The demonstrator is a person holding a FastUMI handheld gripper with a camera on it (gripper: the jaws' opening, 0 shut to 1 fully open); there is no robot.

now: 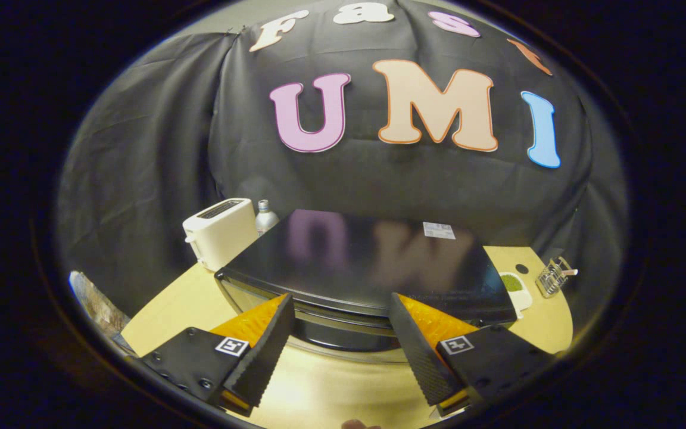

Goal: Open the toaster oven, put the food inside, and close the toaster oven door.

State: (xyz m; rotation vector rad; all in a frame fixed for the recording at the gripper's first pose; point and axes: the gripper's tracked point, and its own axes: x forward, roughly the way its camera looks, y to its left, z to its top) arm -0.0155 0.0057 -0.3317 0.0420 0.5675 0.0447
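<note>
Gripper [340, 310], its 2 fingers spread wide and holding nothing, poised above the glossy black box-shaped toaster oven [367, 262] just ahead on the pale yellow table [170, 310] (door apparently shut); descend squarely onto the door's top edge.

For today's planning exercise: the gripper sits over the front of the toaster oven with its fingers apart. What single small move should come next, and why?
Probably lower the gripper onto the door handle and close on it. The fingers are open, holding nothing, and straddle the front top edge of the toaster oven, whose door looks shut, so opening comes first.
</note>
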